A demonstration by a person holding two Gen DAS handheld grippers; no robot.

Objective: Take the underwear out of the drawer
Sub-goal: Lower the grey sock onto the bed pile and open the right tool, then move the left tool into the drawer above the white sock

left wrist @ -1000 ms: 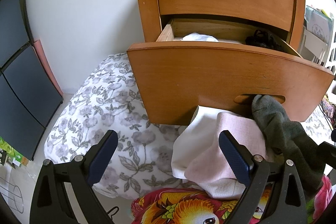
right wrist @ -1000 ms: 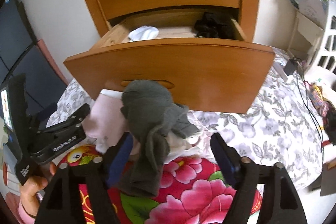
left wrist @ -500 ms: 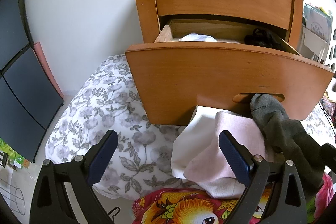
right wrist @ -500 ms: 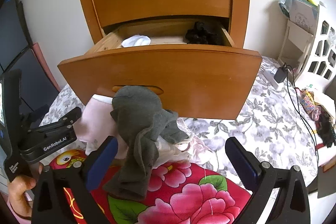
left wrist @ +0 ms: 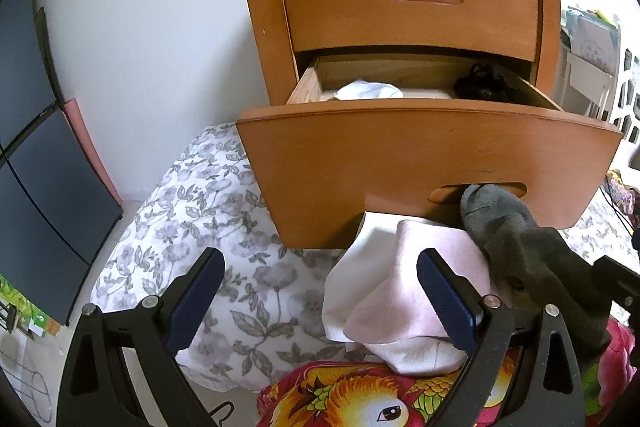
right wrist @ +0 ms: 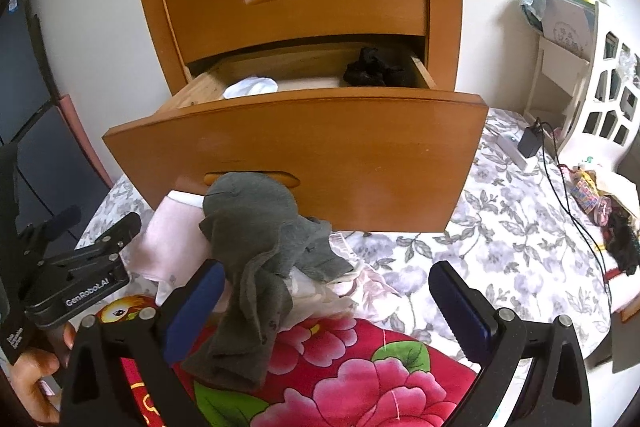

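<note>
The dresser [right wrist: 304,7] is honey-orange wood. In its open drawer [right wrist: 296,143] lie a white garment [right wrist: 250,87] and a black one [right wrist: 374,69]. Below, grey underwear [right wrist: 256,247] drapes over pale pink cloth [left wrist: 404,291], on a grey-flowered white sheet [right wrist: 500,227] and a red peony blanket [right wrist: 360,379].

A white wall [left wrist: 152,27] is seen behind a wooden nightstand [right wrist: 440,7]. A grey-floral bedspread [right wrist: 500,227] is spread ahead of the tongs (a white openwork shelf [right wrist: 600,87] stands to their right).
</note>
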